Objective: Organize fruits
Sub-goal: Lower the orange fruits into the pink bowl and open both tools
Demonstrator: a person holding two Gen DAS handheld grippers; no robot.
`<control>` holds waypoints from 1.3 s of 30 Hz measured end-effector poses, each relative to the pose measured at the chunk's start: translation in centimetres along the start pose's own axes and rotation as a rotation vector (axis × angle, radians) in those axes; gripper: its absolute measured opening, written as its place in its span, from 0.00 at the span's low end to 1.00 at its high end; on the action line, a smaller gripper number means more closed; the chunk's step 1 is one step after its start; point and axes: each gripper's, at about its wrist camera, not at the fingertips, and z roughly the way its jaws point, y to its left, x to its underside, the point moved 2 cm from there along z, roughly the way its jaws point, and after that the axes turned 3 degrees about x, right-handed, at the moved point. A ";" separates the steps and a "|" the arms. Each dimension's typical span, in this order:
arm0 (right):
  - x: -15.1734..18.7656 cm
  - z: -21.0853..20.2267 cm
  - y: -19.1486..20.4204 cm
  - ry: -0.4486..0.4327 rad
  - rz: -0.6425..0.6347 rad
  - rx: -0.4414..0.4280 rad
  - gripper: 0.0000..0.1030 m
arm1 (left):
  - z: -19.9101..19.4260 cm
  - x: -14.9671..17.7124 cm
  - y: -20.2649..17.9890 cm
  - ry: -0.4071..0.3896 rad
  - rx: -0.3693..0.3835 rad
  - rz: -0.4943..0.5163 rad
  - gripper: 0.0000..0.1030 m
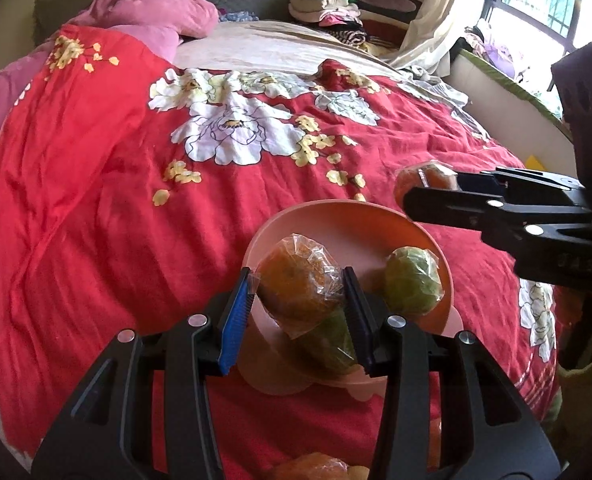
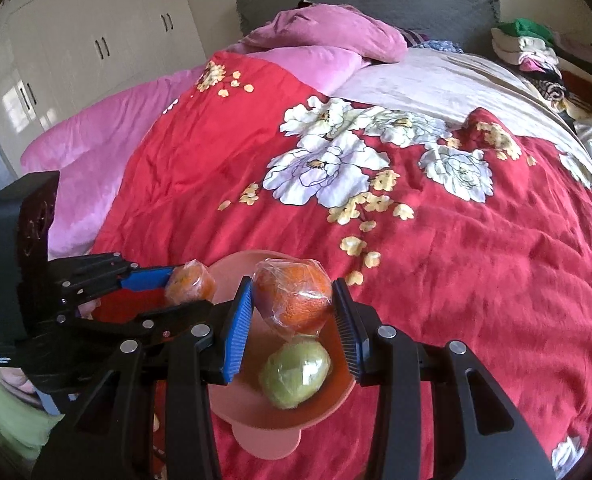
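Where left tongs (image 1: 297,280) grip, wrapped fruit (image 1: 296,284) hides bowl (image 1: 335,216).

Both fisheye views are mounted on the grippers and angled down over the bed (image 1: 96,200), close above the pink bowl (image 1: 335,216) in the lower centre. The bowl (image 2: 232,268), bedspread and headboard are shared.

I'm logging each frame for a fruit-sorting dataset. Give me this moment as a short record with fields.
surface: red floral quilt on a bed
container: pink plastic bowl
in bowl: green plastic-wrapped fruit
left gripper: jaws shut on a wrapped orange fruit
right gripper: jaws shut on a second wrapped orange over the bowl
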 end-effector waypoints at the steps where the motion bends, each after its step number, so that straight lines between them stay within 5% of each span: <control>1: 0.0 0.2 0.1 0.007 -0.010 -0.002 0.37 | 0.0 0.0 0.0 0.000 -0.002 0.004 0.35; 39: 1.7 4.1 0.6 0.096 -0.049 0.005 0.38 | 0.0 0.1 0.6 0.001 -0.006 -0.018 0.35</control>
